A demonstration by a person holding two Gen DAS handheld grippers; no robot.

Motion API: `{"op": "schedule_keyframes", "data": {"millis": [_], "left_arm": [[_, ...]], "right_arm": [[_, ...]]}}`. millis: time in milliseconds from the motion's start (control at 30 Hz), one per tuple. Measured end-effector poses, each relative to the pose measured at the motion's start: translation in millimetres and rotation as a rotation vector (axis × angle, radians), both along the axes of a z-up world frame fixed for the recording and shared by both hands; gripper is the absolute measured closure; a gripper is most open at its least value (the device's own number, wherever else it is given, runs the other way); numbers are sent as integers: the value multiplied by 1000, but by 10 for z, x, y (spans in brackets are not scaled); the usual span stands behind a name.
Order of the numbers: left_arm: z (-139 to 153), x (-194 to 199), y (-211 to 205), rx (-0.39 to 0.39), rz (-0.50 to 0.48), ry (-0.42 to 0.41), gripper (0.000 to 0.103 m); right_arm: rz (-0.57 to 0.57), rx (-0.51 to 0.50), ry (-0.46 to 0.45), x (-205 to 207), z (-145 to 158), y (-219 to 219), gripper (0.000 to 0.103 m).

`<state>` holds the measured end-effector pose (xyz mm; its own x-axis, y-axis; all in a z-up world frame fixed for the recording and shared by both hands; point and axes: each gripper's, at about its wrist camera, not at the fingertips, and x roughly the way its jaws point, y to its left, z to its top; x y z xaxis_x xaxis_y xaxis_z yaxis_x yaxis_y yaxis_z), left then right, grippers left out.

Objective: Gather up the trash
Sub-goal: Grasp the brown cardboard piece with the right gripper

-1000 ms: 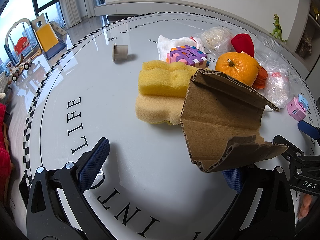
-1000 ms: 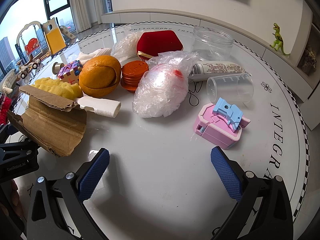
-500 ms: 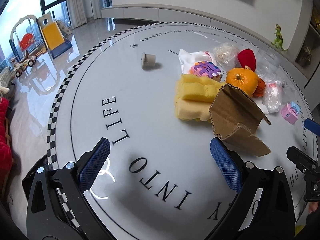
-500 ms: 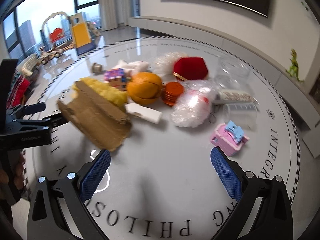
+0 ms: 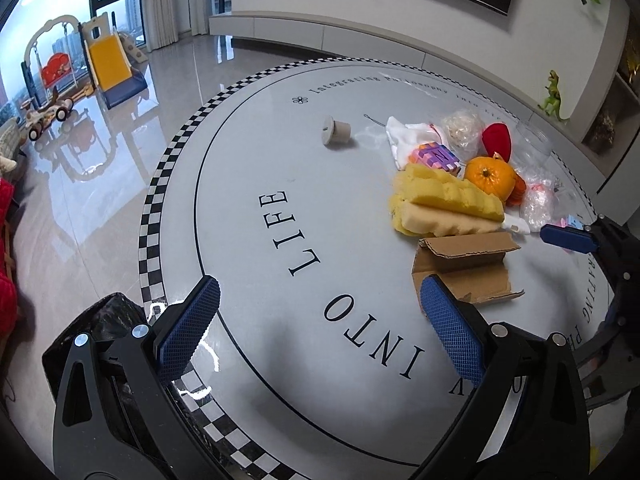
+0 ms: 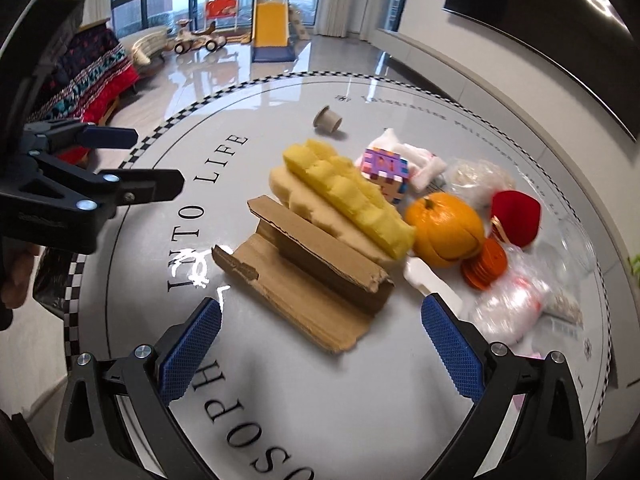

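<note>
Surface (image 6: 312, 400): glossy, smooth, white with printed black lettering. Cardboard piece (image 6: 308, 276): matt brown corrugated paper, torn rough edges. Sponges (image 6: 352, 200): porous yellow foam, coarse. Orange (image 6: 444, 228): dimpled peel, slight sheen. Plastic bag (image 6: 508, 308): thin, clear, crinkled film. Puzzle cube (image 6: 386, 174): matt, multicoloured. Hand-held gripper pads (image 6: 450, 350): blue, knurled rubbery texture, on matt black plastic arms with metal screws.

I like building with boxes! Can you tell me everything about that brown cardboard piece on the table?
The cardboard piece is a torn scrap of brown corrugated board, bent along a crease so that one flap stands up and the rest lies flat on the white table. Its edges are ragged and the wavy inner layer shows. It lies beside the stacked yellow sponges, close enough that it may touch them. Neither hand-held gripper holds it.
</note>
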<state>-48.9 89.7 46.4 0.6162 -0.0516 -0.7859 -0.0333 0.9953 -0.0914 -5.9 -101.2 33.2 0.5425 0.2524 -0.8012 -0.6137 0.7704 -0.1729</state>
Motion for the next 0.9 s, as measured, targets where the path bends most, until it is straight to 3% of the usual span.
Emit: {"op": "schedule_keyframes", "data": {"millis": [133, 300, 500, 533, 567, 600, 667, 700, 900], "left_arm": [[1, -25, 67, 9, -5, 3, 6], [34, -59, 160, 13, 6, 0, 6], [86, -77, 202, 12, 8, -7, 6], [97, -75, 199, 10, 9, -8, 6], [110, -72, 193, 7, 9, -10, 6], [123, -66, 180, 4, 9, -12, 6], [152, -59, 152, -1, 5, -15, 6], [168, -52, 127, 0, -1, -16, 6], [245, 35, -193, 75, -74, -43, 6]], "right_arm": [[124, -52, -27, 29, -19, 151, 5], [282, -155, 26, 90, -82, 350, 30], [350, -250, 50, 200, -174, 441, 30], [349, -266, 50, 210, -191, 451, 34], [344, -271, 62, 231, -208, 452, 48], [333, -235, 107, 266, -189, 420, 61], [308, -201, 110, 271, -138, 357, 68], [282, -179, 112, 275, -108, 300, 77], [157, 21, 175, 228, 233, -140, 77]]}}
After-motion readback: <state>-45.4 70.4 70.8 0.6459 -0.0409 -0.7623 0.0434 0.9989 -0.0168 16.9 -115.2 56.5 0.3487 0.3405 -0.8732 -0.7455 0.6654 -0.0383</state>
